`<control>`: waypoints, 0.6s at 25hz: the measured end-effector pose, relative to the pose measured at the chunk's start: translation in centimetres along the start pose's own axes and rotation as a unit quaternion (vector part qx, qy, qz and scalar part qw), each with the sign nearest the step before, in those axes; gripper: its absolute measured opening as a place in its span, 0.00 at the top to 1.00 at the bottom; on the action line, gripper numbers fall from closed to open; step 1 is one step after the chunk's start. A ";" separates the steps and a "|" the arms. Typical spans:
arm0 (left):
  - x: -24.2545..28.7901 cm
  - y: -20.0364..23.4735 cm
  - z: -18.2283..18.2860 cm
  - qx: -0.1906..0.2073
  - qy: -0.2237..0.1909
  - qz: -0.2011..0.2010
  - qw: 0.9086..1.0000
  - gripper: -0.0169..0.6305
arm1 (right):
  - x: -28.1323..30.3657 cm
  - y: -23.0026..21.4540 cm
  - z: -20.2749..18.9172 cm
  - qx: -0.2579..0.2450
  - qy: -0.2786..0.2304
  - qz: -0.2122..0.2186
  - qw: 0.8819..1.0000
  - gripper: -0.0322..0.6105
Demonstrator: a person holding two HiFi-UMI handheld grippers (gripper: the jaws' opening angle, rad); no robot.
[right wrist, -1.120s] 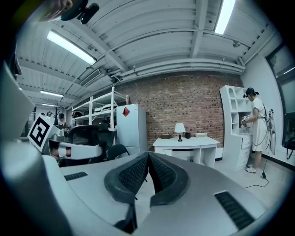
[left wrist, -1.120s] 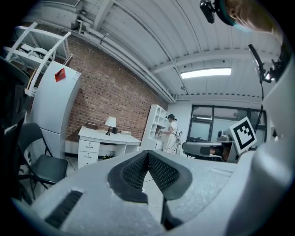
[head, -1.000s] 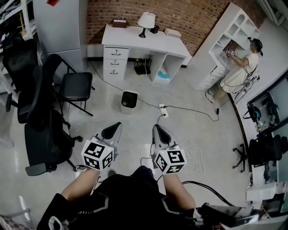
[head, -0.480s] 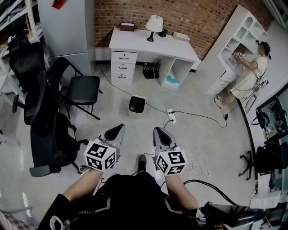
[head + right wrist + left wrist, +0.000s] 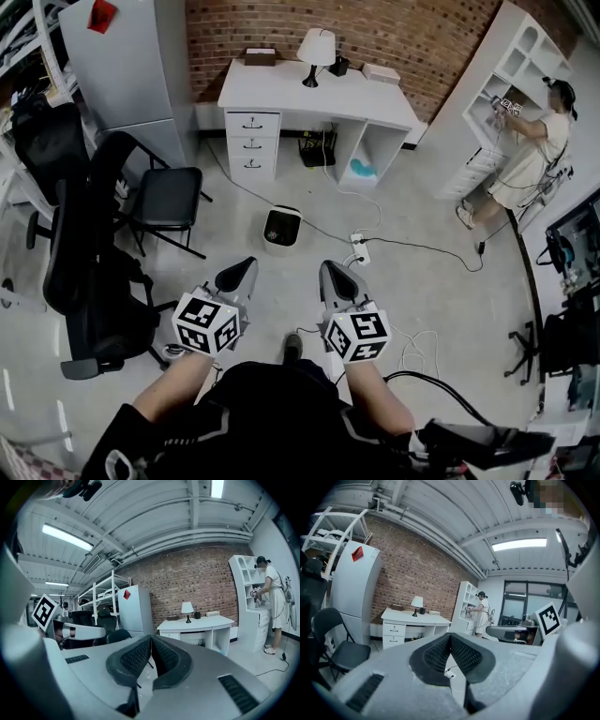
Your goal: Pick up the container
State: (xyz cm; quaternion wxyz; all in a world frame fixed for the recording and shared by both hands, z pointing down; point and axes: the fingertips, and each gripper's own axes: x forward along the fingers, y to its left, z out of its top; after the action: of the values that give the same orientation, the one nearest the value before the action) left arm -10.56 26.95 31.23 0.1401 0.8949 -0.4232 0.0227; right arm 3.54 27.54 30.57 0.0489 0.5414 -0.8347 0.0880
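A small white bin (image 5: 281, 228) with a dark inside stands on the floor ahead of me, in front of the white desk (image 5: 319, 94). In the head view my left gripper (image 5: 236, 275) and right gripper (image 5: 335, 278) are held side by side, level, pointing toward the bin and well short of it. Both are shut with nothing between the pads. In the left gripper view the left gripper (image 5: 450, 637) shows its black pads pressed together, as does the right gripper (image 5: 151, 639) in its own view. The bin is hidden in both gripper views.
Black chairs (image 5: 164, 197) and an office chair (image 5: 84, 281) crowd the left. A power strip (image 5: 359, 248) and cables lie on the floor right of the bin. A person (image 5: 530, 141) stands at the white shelf on the right. A lamp (image 5: 317, 45) sits on the desk.
I have moved forward across the floor: the bin, desk and chairs sit nearer and lower in the head view. Both grippers kept their place before me and stayed shut.
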 end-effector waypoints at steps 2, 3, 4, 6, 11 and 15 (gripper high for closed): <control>1.9 0.0 0.3 -0.001 0.000 0.007 1.000 0.96 | 0.8 -1.7 0.4 0.000 -0.002 0.007 1.000 0.94; 2.7 -0.1 0.4 -0.002 0.001 0.010 1.000 0.96 | 1.1 -2.5 0.5 0.000 -0.002 0.010 1.000 0.94; 3.5 -0.2 0.5 -0.002 0.002 0.013 1.000 0.96 | 1.4 -3.2 0.6 0.001 -0.002 0.013 1.000 0.94; 4.8 -0.3 0.6 0.000 0.004 0.018 1.000 0.96 | 2.0 -4.6 0.7 0.003 -0.004 0.018 1.000 0.94; 7.5 -0.4 0.5 -0.003 0.012 0.038 0.999 0.96 | 3.1 -7.6 0.9 0.013 -0.004 0.032 0.999 0.94; 9.3 -0.5 1.0 0.001 0.015 0.049 0.999 0.96 | 4.2 -9.6 1.4 0.018 -0.006 0.044 0.999 0.94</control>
State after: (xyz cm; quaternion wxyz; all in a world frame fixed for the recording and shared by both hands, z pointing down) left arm -4.30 19.97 31.64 0.1441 0.8726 -0.4647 0.0432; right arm 10.60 19.70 30.81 0.0299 0.5052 -0.8564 0.1018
